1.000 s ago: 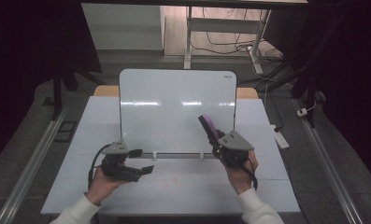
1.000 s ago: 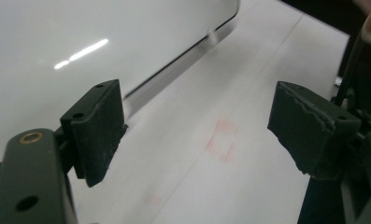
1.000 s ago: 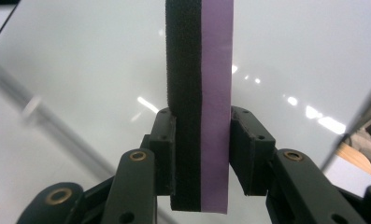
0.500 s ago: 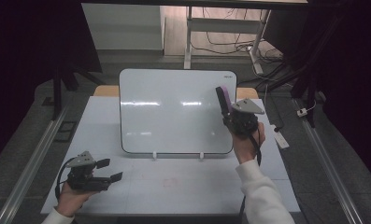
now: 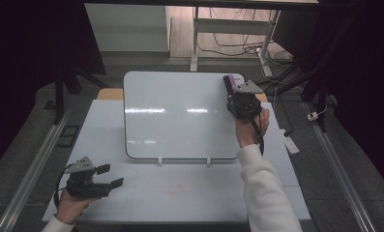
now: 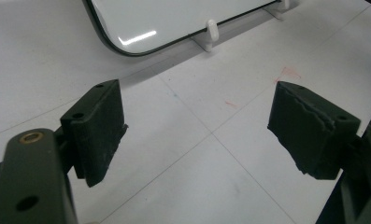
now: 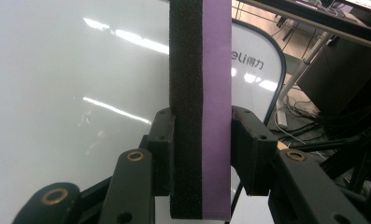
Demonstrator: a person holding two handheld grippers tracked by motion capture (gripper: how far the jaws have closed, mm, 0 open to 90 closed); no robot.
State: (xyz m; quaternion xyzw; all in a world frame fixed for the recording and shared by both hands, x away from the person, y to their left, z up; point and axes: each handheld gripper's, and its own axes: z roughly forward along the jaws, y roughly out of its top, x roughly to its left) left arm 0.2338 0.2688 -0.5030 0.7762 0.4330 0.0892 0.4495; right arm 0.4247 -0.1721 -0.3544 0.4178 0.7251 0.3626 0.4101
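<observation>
A white whiteboard stands propped on the white table; I also see the whiteboard up close in the right gripper view. My right gripper is raised at the board's upper right corner. It is shut on an eraser with a black felt side and a purple back. In the right gripper view the eraser stands upright, pinched between the pads of the right gripper, felt side toward the board. My left gripper hovers open by the table's front left corner, with nothing between its jaws.
Two small white feet hold the board's lower edge. A faint red smudge marks the table in front. A white tag lies off the table's right edge. Metal rails run along both sides; desk legs and cables stand behind.
My left hand has drawn back from the board's lower edge to the front left corner. My right hand has lifted the eraser from the board's lower right up to its upper right.
</observation>
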